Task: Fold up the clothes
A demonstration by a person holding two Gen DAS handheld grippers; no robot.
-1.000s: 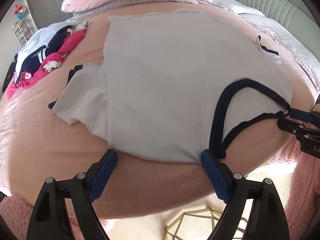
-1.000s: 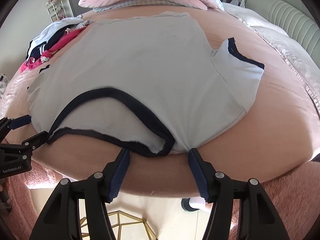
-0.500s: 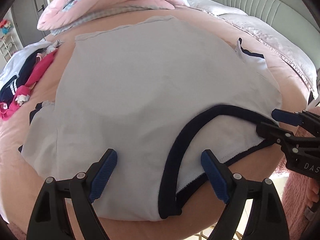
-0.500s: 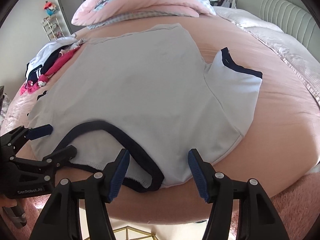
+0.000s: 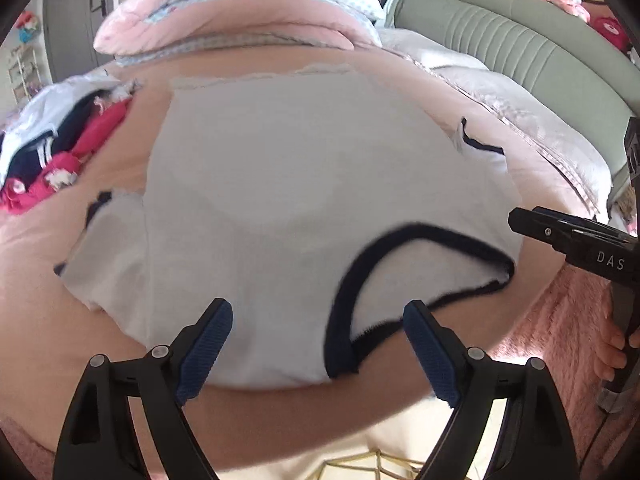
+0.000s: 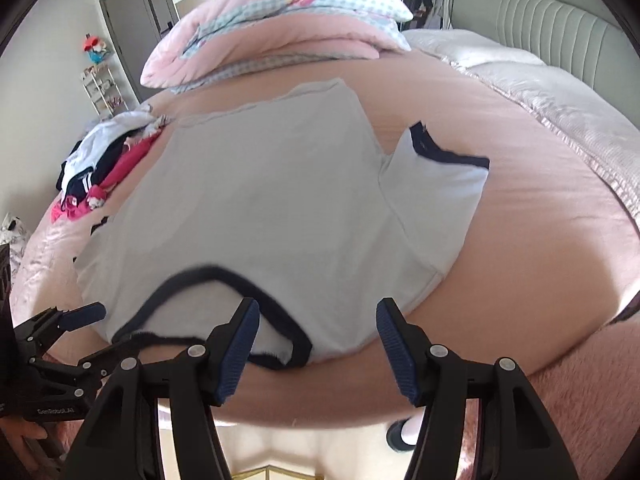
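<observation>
We see the white T-shirt [image 5: 304,208] lying flat on the pink bed [image 6: 532,240], navy-trimmed neckline [image 6: 224,276] at the near edge, both sleeves out to the sides. Left gripper [image 5: 318,344] has its jaws spread above the collar area, nothing pinched. Right gripper [image 6: 318,340] likewise spread wide and empty over the shoulder. Pile of clothes [image 5: 52,148] sits far left; folded quilt [image 6: 276,24] behind.
</observation>
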